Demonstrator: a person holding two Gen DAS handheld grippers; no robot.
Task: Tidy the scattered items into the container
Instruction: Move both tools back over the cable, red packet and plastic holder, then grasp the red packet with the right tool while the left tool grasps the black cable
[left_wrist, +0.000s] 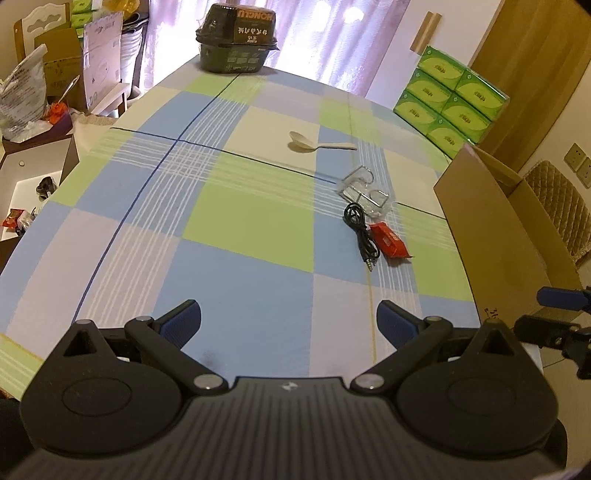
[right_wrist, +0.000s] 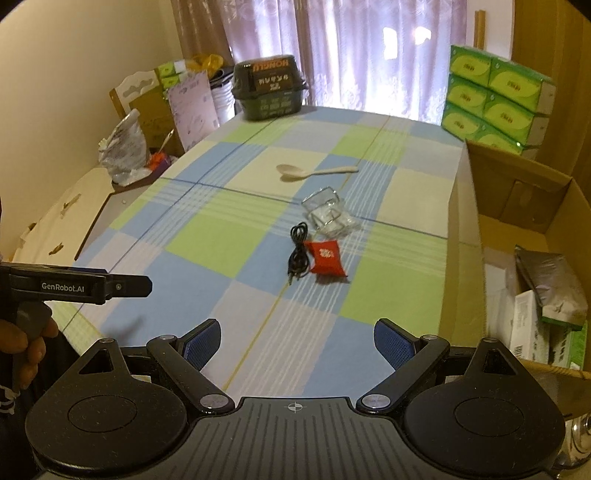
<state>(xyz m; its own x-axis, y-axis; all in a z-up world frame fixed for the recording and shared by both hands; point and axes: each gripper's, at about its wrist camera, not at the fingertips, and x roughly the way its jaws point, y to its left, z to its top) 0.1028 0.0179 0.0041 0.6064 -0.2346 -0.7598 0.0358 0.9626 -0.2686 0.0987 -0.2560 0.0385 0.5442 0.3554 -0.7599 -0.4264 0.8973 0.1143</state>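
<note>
Hovering low over the near end of the checked tablecloth (left_wrist: 236, 229), the left gripper (left_wrist: 288, 325) has its blue-padded fingers spread wide with nothing between them. The scattered items lie well ahead of it, toward one o'clock: a black audio cable (left_wrist: 361, 230) touching a red packet (left_wrist: 389, 242) on its right, a clear plastic holder (left_wrist: 364, 190) just beyond them, and a pale plastic spoon (left_wrist: 317, 143) farther off at twelve o'clock. The cardboard box (left_wrist: 495, 236) stands at the table's edge at about two o'clock.

From the right wrist view, the right gripper (right_wrist: 297, 345) is likewise spread and empty. The cable (right_wrist: 298, 251) and packet (right_wrist: 327, 258) sit ahead at twelve o'clock, the holder (right_wrist: 330, 214) behind them, the spoon (right_wrist: 314, 171) beyond. The open box (right_wrist: 491, 229) lies at three o'clock, already holding packages. At nine o'clock a hand (right_wrist: 22, 343) grips the other tool's handle. A dark lidded food tub (right_wrist: 269, 88) stands at the far end.
</note>
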